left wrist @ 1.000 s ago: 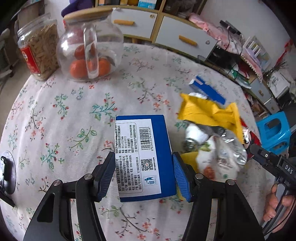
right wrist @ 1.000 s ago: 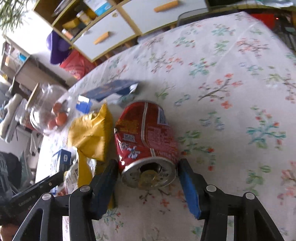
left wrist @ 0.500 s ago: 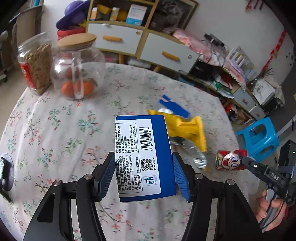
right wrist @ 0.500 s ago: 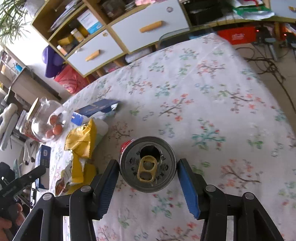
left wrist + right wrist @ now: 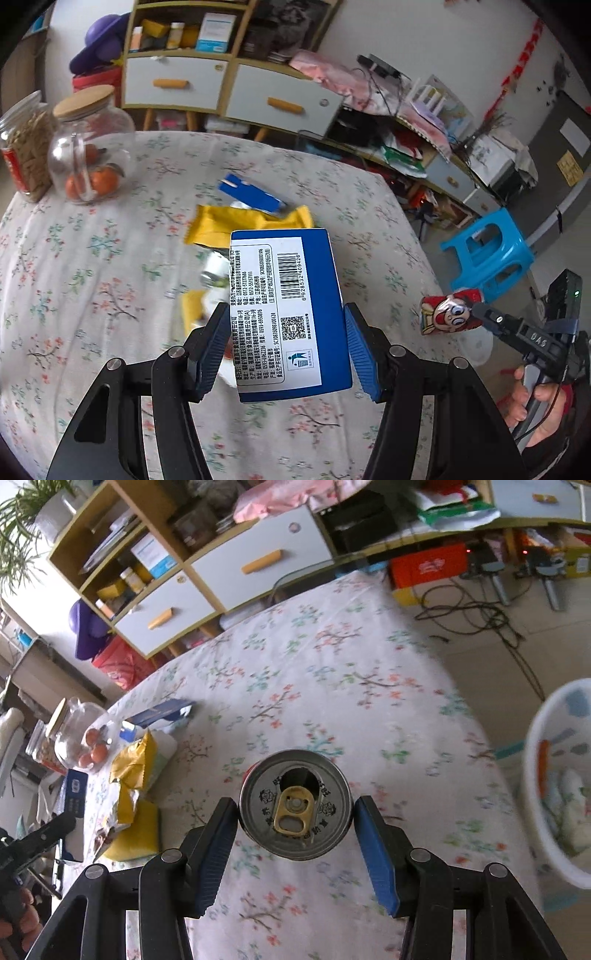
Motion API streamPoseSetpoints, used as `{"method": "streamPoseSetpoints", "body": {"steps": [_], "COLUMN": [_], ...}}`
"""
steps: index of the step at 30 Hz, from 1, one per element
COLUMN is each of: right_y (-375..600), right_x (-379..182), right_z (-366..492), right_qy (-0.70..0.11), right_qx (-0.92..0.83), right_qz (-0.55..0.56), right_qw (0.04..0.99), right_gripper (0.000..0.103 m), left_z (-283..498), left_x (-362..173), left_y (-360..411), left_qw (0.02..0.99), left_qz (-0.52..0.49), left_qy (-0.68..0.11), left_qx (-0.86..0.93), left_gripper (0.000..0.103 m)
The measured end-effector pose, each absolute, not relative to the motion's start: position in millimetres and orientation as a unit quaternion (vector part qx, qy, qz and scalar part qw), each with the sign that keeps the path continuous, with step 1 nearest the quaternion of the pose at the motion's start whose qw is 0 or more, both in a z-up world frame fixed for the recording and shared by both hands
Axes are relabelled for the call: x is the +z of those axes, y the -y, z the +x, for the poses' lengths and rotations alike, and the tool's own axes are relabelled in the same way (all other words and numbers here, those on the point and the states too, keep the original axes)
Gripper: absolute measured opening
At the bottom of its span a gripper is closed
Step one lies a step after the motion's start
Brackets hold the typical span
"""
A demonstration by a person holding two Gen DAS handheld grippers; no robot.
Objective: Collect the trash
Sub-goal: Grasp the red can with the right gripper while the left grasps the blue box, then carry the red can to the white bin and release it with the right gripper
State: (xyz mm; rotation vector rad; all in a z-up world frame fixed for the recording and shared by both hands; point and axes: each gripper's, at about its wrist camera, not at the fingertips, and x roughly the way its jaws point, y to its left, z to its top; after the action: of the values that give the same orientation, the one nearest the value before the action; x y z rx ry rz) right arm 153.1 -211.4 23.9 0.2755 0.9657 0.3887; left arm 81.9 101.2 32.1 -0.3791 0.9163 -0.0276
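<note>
Hand-held grippers point(image 5: 286, 354) with box point(image 5: 288, 314), can point(image 5: 294, 805) now higher.

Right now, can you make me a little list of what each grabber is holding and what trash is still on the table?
left gripper: shut on blue box, lifted off the table
right gripper: shut on red can, opened top facing the camera
still on table: yellow wrapper, flattened blue carton
not trash: glass jar with oranges
bin: white basket, right of the table

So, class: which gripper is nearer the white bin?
Right. The right gripper, holding the can, has the white bin just beside it; the left gripper is across the table.
</note>
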Motion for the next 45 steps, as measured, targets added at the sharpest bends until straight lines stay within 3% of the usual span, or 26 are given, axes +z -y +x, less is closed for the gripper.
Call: {"method": "streamPoseSetpoints", "body": {"steps": [26,33,45], "right_y": [411.0,433.8,458.1], "right_x": [49.9,43.2,43.3], "right_z": [120.9,124.5,95.4], "right_qy": [-0.409,-0.423,-0.427], "right_qx": [-0.017,-0.049,-0.087], "right_qz": [0.188,0.201,0.191], "right_qw": [0.893,0.882,0.880], "right_gripper": [0.057,0.067,0.069], "left_z": [125.7,142.4,179.8], "left_x": [13.0,11.2,-7.4], "left_y": [82.2,137.9,222.7], "left_qw": [0.858,0.853,0.838], "left_qz": [-0.094,-0.059,-0.026], "left_qy": [-0.486,-0.485,-0.493], "left_qx": [-0.140,-0.184,-0.231], "left_gripper": [0.063,0.064,0.064]}}
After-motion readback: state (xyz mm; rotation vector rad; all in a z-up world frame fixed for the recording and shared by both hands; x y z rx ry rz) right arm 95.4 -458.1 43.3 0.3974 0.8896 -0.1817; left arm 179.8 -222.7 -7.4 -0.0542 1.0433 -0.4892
